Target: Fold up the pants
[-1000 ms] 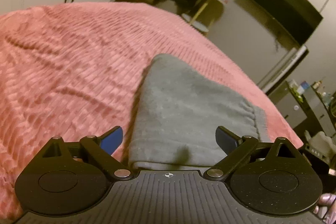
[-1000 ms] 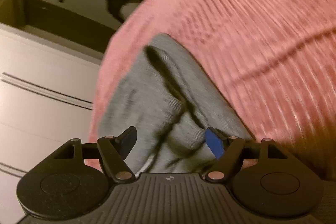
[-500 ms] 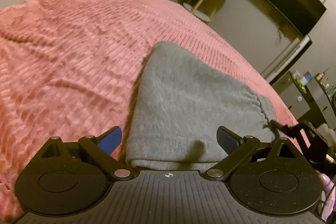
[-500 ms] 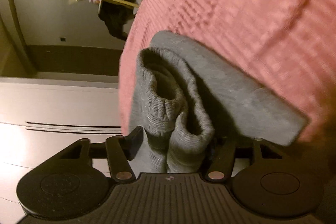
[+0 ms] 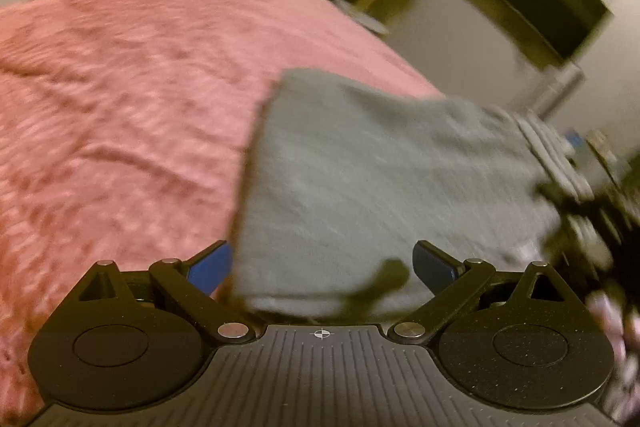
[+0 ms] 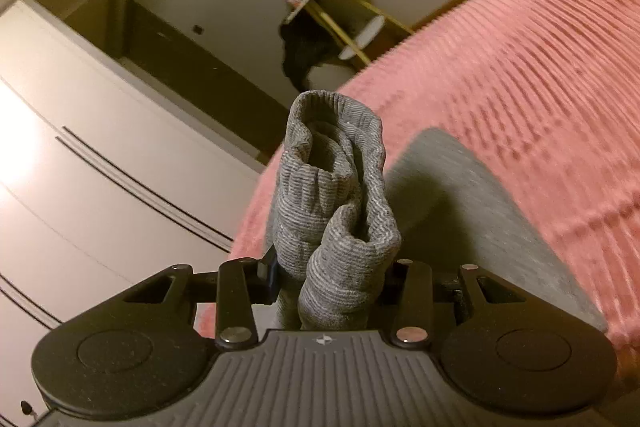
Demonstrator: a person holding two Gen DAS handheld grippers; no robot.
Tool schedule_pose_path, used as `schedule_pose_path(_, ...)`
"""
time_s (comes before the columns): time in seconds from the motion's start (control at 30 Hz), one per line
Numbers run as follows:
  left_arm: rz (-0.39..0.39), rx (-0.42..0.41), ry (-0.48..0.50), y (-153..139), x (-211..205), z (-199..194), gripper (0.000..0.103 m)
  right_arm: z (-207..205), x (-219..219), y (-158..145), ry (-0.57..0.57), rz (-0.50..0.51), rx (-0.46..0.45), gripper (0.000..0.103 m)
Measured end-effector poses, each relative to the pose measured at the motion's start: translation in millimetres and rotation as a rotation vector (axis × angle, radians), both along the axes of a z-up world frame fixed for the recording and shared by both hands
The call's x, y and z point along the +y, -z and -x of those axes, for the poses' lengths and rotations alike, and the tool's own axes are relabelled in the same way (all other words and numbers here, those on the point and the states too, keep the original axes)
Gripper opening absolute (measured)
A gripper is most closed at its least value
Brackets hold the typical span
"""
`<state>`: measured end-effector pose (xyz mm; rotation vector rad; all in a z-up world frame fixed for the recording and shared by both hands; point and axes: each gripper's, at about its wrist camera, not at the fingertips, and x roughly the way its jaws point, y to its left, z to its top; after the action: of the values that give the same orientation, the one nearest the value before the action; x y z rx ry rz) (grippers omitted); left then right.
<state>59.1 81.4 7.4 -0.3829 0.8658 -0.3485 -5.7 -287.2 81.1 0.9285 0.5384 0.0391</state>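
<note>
Folded grey pants (image 5: pixel 380 179) lie on the pink bedspread (image 5: pixel 120 107). My left gripper (image 5: pixel 322 265) is open and wide, its blue-padded fingers on either side of the fold's near edge without pressing it. In the right wrist view the pants' ribbed cuffs (image 6: pixel 340 195) stand bunched up between the fingers of my right gripper (image 6: pixel 334 275). Its jaws are closing on them and the cuffs are held up off the bed. The right finger is mostly hidden behind the fabric. The rest of the pants (image 6: pixel 480 211) lies flat below. The left wrist view is blurred.
The bed's edge runs just beyond the pants (image 6: pixel 256 211). White wardrobe doors (image 6: pixel 80 167) stand past it. A small side table (image 6: pixel 340 11) with dark cloth and clutter is at the back. A dark screen (image 5: pixel 532 11) hangs on the wall.
My right gripper has closed onto the ribbed cuffs and raised them off the bedspread. The left gripper stays open at the fold's near edge; its view has gone blurry.
</note>
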Motion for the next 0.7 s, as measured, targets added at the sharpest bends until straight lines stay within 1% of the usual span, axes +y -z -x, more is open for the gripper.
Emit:
schedule_pose_path(0.03, -0.01, -0.009, 0.036, -2.0, -3.8, 2.7, 0.1, -2.4, 1.4, -3.7, -0.007, 0.002, -0.006, 0.04)
schedule_pose_path(0.07, -0.038, -0.021, 0.076, -4.5, -9.8, 7.0, 0.1, -4.6, 2.0, -4.6, -0.011, -0.002, -0.006, 0.04)
schedule_pose_path(0.13, -0.111, -0.049, 0.14, -6.5, -23.5, 14.6, 0.1, -8.9, 1.6, -7.0, -0.011, -0.016, -0.006, 0.04)
schedule_pose_path(0.17, -0.163, -0.056, 0.162, -5.3, -31.6, 16.1, 0.1, -11.0, 2.0, -8.2, -0.013, -0.018, -0.009, 0.04)
schedule_pose_path(0.23, -0.271, -0.036, 0.146, 1.3, -43.5, 12.9, 0.1, -12.2, 0.6, -12.6, -0.02, -0.026, -0.024, 0.04)
schedule_pose_path(0.27, -0.327, -0.012, 0.113, 6.2, -47.1, 8.4, 0.1, -9.1, 3.7, -14.1, -0.025, -0.028, -0.033, 0.04)
schedule_pose_path(0.3, -0.358, 0.016, 0.083, 11.1, -46.8, 4.2, 0.099, -10.2, 4.1, -15.0, -0.03, -0.031, -0.041, 0.04)
schedule_pose_path(0.33, -0.372, 0.055, 0.054, 16.1, -43.6, -1.4, 0.095, -9.5, 4.2, -17.5, -0.034, -0.033, -0.049, 0.04)
schedule_pose_path(0.37, -0.378, 0.098, 0.027, 21.2, -40.1, -6.4, 0.087, -8.6, 3.3, -20.1, -0.036, -0.035, -0.055, 0.04)
schedule_pose_path(0.4, -0.387, 0.132, 0.008, 25.1, -37.7, -10.1, 0.082, -6.5, 3.4, -21.6, -0.035, -0.038, -0.06, 0.04)
schedule_pose_path(0.43, -0.385, 0.156, -0.009, 28.3, -34.2, -12.0, 0.082, -5.5, 1.4, -23.5, -0.033, -0.043, -0.067, 0.04)
schedule_pose_path(0.47, -0.367, 0.161, -0.021, 28.1, -30.4, -12.4, 0.082, -4.2, -0.9, -24.7, -0.031, -0.044, -0.076, 0.04)
schedule_pose_path(0.57, -0.351, 0.127, -0.058, 20.1, -21.7, -9.1, 0.082, 3.0, -5.1, -32.8, -0.018, -0.028, -0.101, 0.04)
schedule_pose_path(0.63, -0.333, 0.115, -0.083, 17.2, -17.0, -8.0, 0.082, 6.6, -8.3, -32.6, -0.023, -0.004, -0.094, 0.041)
schedule_pose_path(0.7, -0.311, 0.102, -0.107, 13.6, -10.8, -6.1, 0.08, 9.8, -9.7, -26.6, -0.044, 0.007, -0.069, 0.041)
